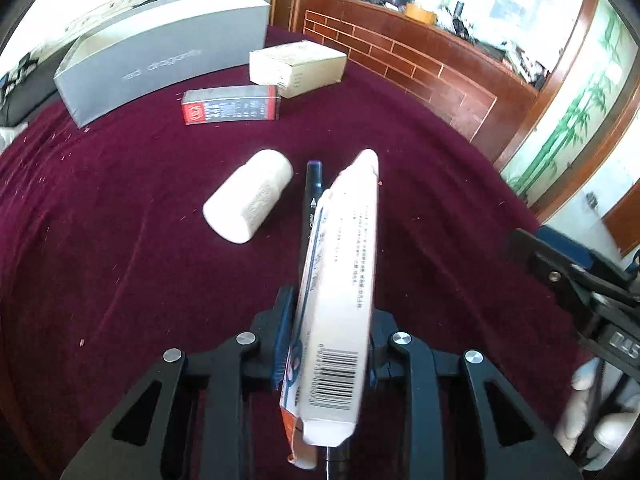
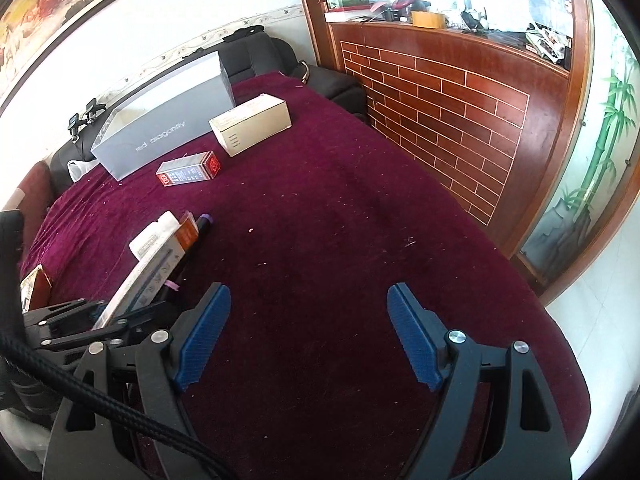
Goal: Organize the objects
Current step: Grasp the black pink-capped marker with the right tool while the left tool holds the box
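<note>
Cardboard carton [image 1: 340, 280], long, white and flat, with a barcode near its close end, stands on edge between the fingers of the left gripper [image 1: 330, 344], which are clamped on its two broad faces. No earlier view is given to compare against. Its far end reaches out over the maroon cloth of the desk [image 1: 120, 260]. Just beside the carton, on its left, lies a dark pen [image 1: 312, 188] with a purple tip, partly hidden behind it. Left of the pen a white bottle [image 1: 248, 196] lies on its side on the cloth, apart from the carton. Farther back sit a small grey and red box [image 1: 230, 104] and a cream box [image 1: 298, 66], close to each other, and behind them a long grey box [image 1: 160, 60] bearing pale lettering.

In the right wrist view the right gripper [image 2: 308, 332] hovers over bare cloth with its blue-padded fingers [image 2: 204, 332] wide apart and nothing between them. At the lower right edge of the left wrist view a white-gloved hand [image 1: 600, 420] grips that tool's handle. A brick-patterned wooden counter [image 2: 440, 112] stands beyond the desk.
</note>
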Demonstrator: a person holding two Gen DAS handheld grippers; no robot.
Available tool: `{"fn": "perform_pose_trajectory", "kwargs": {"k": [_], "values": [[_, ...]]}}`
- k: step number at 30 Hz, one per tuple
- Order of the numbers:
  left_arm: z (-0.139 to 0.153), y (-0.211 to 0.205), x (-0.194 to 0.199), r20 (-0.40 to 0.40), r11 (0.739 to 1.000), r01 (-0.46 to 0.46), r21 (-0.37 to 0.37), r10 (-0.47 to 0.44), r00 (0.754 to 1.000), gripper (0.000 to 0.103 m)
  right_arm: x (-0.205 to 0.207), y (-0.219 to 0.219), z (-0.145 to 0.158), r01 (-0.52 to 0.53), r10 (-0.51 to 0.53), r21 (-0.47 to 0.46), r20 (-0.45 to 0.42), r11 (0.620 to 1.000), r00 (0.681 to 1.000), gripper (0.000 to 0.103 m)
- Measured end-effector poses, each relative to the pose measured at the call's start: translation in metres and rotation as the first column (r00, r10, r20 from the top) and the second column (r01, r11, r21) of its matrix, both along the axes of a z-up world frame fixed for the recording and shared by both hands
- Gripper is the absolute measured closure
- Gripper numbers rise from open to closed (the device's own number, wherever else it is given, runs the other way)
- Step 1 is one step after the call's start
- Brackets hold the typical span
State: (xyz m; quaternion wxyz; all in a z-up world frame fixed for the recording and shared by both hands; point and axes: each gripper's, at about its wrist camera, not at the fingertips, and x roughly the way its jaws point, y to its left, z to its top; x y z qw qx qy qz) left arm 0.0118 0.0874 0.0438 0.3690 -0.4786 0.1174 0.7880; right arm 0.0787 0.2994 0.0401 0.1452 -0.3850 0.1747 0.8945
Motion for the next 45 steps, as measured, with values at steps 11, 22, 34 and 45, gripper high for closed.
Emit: {"fn": "perform_pose_trajectory", "kwargs": {"k": [11,22,34,45], "values": [[0.001,-0.076,0.02,0.116,0.991,-0.099,0.091,0.088,0.989,0.078,-0.011,-0.043,-0.001,-0.133,0.134,-0.065,0.006,0.989,0.991,0.022],[-0.012,-0.111,0.009,0.075,0.978,-0.207,0.04,0.204,0.976,0.077,-0.006,-0.131,-0.01,-0.366,0.368,-0.038,0.073,0.93,0.927,0.022],[-0.019,-0.085,0.011,-0.106,0.981,-0.186,-0.045,0.181,0.978,0.066,-0.007,-0.171,-0.039,-0.406,0.384,0.081,0.197,0.91,0.902,0.029],[-0.016,-0.123,0.019,-0.085,0.975,-0.218,-0.032,0.215,0.973,0.079,-0.011,-0.153,-0.041,-0.36,0.326,0.113,0.242,0.926,0.914,0.032]]}}
